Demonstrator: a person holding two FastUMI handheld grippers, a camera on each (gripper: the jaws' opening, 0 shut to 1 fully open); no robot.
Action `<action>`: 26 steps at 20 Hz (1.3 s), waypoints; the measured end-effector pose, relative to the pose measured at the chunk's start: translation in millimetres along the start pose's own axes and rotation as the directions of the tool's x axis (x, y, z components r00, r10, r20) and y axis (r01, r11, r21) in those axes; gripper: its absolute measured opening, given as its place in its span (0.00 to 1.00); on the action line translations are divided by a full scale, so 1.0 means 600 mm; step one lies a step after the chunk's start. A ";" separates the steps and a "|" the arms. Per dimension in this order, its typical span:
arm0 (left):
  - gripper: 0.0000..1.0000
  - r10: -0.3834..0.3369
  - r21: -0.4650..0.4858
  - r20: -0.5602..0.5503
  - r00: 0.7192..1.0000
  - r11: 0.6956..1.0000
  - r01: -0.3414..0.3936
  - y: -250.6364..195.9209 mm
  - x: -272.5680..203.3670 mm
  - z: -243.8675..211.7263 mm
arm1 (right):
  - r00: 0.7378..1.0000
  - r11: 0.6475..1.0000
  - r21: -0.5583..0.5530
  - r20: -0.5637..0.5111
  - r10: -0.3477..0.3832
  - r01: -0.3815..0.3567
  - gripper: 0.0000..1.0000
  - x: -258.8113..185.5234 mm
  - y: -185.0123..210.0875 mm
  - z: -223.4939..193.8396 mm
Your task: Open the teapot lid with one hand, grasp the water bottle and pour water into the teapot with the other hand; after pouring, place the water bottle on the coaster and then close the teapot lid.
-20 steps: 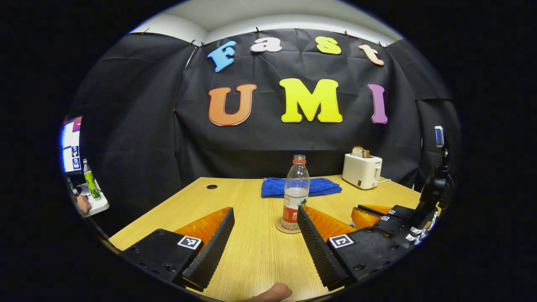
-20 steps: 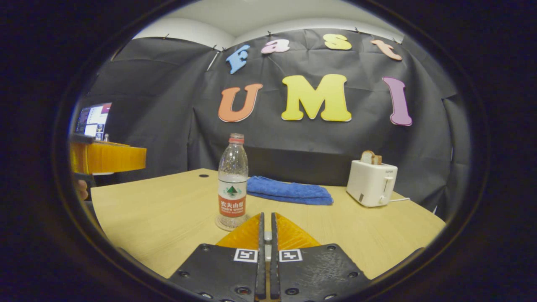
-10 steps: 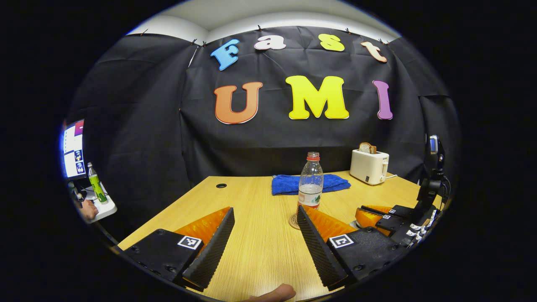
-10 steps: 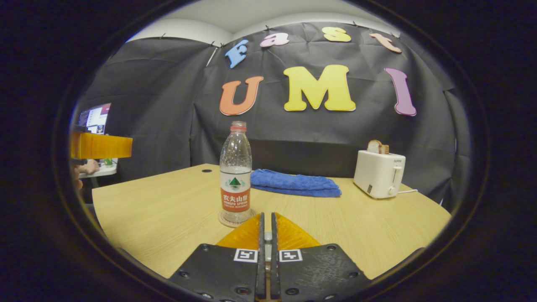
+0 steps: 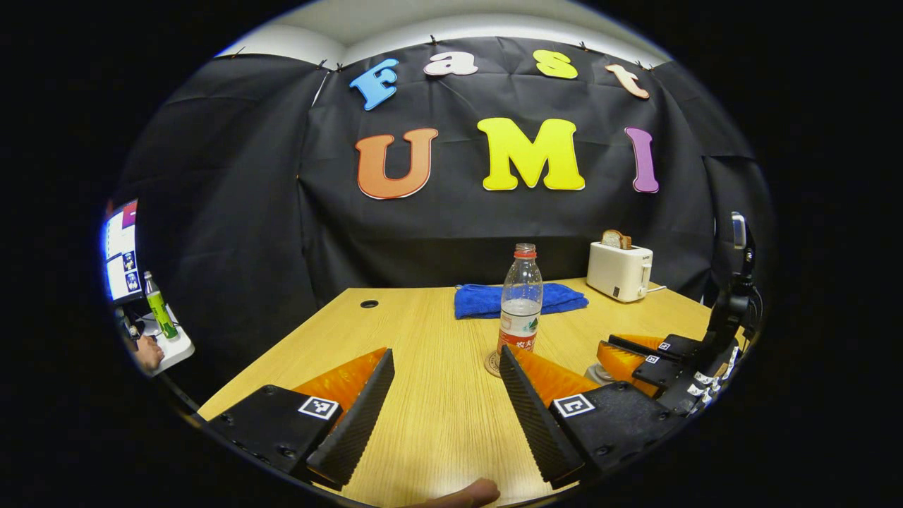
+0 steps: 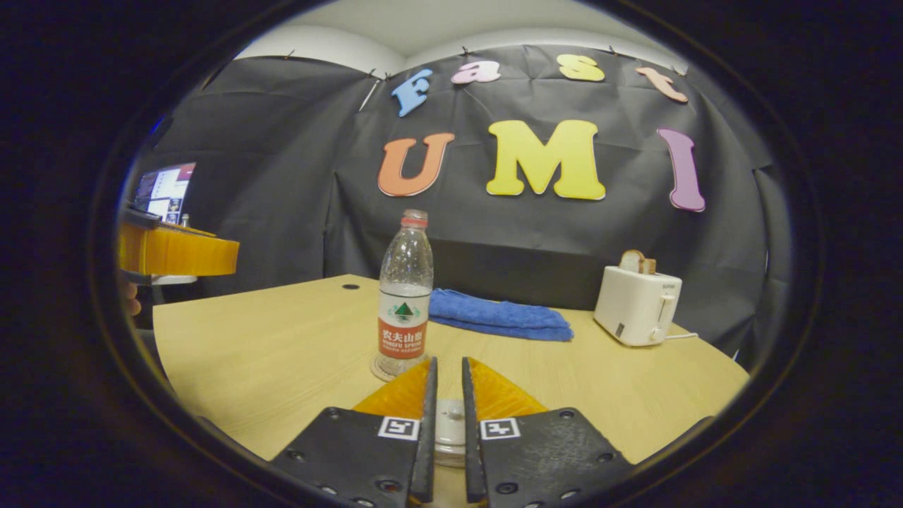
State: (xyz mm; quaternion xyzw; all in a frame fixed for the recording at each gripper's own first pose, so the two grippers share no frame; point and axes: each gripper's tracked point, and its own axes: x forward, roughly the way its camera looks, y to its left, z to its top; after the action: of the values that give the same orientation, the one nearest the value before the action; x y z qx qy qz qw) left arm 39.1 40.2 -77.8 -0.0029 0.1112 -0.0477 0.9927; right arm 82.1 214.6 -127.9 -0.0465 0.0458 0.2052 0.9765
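Observation:
The clear water bottle (image 5: 520,303) (image 6: 405,296), red-capped and partly full, stands upright on a round coaster (image 5: 492,365) (image 6: 377,368) on the wooden table (image 5: 423,423). My left gripper (image 5: 445,351) hovers open and empty, well short of the bottle. My right gripper (image 6: 449,363) points down at the white teapot lid (image 6: 449,423), its jaws slightly parted on either side of the knob. In the left gripper view the right gripper (image 5: 605,347) sits low at the right over a pale piece of the teapot (image 5: 596,374). The teapot body is hidden.
A folded blue towel (image 5: 518,300) (image 6: 501,317) lies behind the bottle. A white toaster (image 5: 619,271) (image 6: 637,307) with bread stands at the back right. A side desk with a monitor (image 5: 120,250) and a green bottle (image 5: 156,307) is at the left. One finger of the left gripper (image 6: 176,250) shows at the far left.
My right gripper's fingers have parted from nearly closed, baring more of the white lid between them. Both views have shifted slightly; the bottle stays on the coaster.

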 end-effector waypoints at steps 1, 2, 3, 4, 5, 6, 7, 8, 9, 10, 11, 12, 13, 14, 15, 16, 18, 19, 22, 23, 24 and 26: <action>0.95 0.000 0.003 0.002 1.000 1.000 0.000 -0.001 0.001 0.002 | 1.000 1.000 -0.003 0.005 -0.001 0.001 0.17 -0.003 -0.002 0.003; 0.95 0.006 0.005 0.001 1.000 1.000 -0.006 -0.001 0.001 0.001 | 1.000 1.000 -0.004 0.010 -0.001 0.001 0.31 -0.008 -0.004 0.007; 0.95 0.009 0.012 0.002 1.000 1.000 -0.009 -0.001 0.001 0.001 | 1.000 1.000 -0.004 0.014 -0.001 0.001 0.37 -0.013 -0.006 0.009; 0.95 0.010 0.019 0.008 1.000 1.000 -0.011 -0.003 0.000 0.004 | 1.000 1.000 -0.005 0.018 0.000 0.000 0.39 -0.017 -0.009 0.013; 0.95 0.016 0.025 0.014 1.000 1.000 -0.017 -0.007 -0.001 0.006 | 1.000 1.000 -0.004 0.025 0.005 -0.005 0.45 -0.024 -0.010 0.017; 0.94 0.022 0.032 0.020 1.000 0.999 -0.023 -0.014 -0.005 0.009 | 1.000 1.000 -0.005 0.029 0.007 -0.007 0.58 -0.030 -0.014 0.022; 0.94 0.023 0.040 0.025 0.999 0.999 -0.024 -0.023 -0.006 0.011 | 0.999 1.000 -0.012 0.036 0.013 -0.013 0.71 -0.040 -0.020 0.029; 0.95 0.018 0.052 0.027 0.999 0.998 -0.020 -0.033 -0.008 0.011 | 0.999 1.000 -0.018 0.048 0.009 -0.008 0.80 -0.051 -0.029 0.039; 0.95 0.013 0.069 0.036 0.999 0.998 -0.016 -0.044 -0.012 0.017 | 0.998 1.000 -0.025 0.064 -0.002 0.004 0.87 -0.061 -0.040 0.049; 0.94 0.017 0.084 0.049 0.999 0.996 -0.021 -0.052 -0.017 0.023 | 0.997 1.000 -0.024 0.081 -0.008 0.010 0.94 -0.074 -0.051 0.061; 0.94 0.018 0.097 0.059 0.998 0.995 -0.024 -0.059 -0.021 0.027 | 0.996 1.000 -0.018 0.093 -0.010 0.012 0.92 -0.086 -0.060 0.071; 0.94 0.016 0.103 0.071 0.997 0.994 -0.024 -0.067 -0.024 0.032 | 0.995 1.000 -0.009 0.101 -0.016 0.017 0.96 -0.095 -0.068 0.080; 0.94 0.011 0.103 0.074 0.997 0.994 -0.018 -0.075 -0.026 0.033 | 0.994 1.000 0.009 0.105 -0.031 0.030 0.97 -0.108 -0.085 0.088; 0.94 0.005 0.101 0.072 0.997 0.995 -0.012 -0.083 -0.028 0.033 | 0.993 0.999 0.023 0.110 -0.039 0.037 0.97 -0.117 -0.092 0.094; 0.94 0.001 0.095 0.070 0.998 0.995 -0.008 -0.087 -0.030 0.033 | 0.992 0.998 0.035 0.110 -0.053 0.050 0.97 -0.124 -0.102 0.098; 0.94 0.002 0.088 0.069 0.998 0.996 -0.008 -0.088 -0.033 0.032 | 0.991 0.997 0.047 0.111 -0.072 0.067 0.97 -0.131 -0.114 0.102; 0.94 0.008 0.064 0.077 0.997 0.998 -0.013 -0.089 -0.040 0.041 | 0.989 0.992 0.074 0.103 -0.109 0.102 0.97 -0.147 -0.140 0.107; 0.94 0.012 0.050 0.087 0.996 0.999 -0.016 -0.091 -0.046 0.046 | 0.987 0.989 0.091 0.093 -0.129 0.120 0.97 -0.157 -0.155 0.108; 0.94 0.006 0.041 0.103 0.995 0.999 -0.011 -0.104 -0.056 0.053 | 0.977 0.972 0.129 0.058 -0.206 0.198 0.97 -0.199 -0.213 0.104; 0.94 -0.001 0.050 0.105 0.994 0.999 -0.004 -0.108 -0.061 0.054 | 0.973 0.968 0.132 0.057 -0.223 0.214 0.95 -0.212 -0.227 0.105; 0.94 0.003 0.057 0.110 0.994 0.998 -0.010 -0.107 -0.064 0.055 | 0.970 0.964 0.131 0.055 -0.239 0.230 0.95 -0.223 -0.240 0.102; 0.94 0.021 0.051 0.112 0.993 0.998 -0.027 -0.099 -0.064 0.056 | 0.962 0.958 0.128 0.051 -0.266 0.258 0.95 -0.236 -0.263 0.102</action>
State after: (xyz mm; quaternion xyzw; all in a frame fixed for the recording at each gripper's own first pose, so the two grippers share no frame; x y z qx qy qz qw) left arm 3.8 -15.2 -35.9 0.0221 0.0543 -0.0383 0.9975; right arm 21.5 21.3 -40.4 0.0137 0.0182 0.0722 0.9971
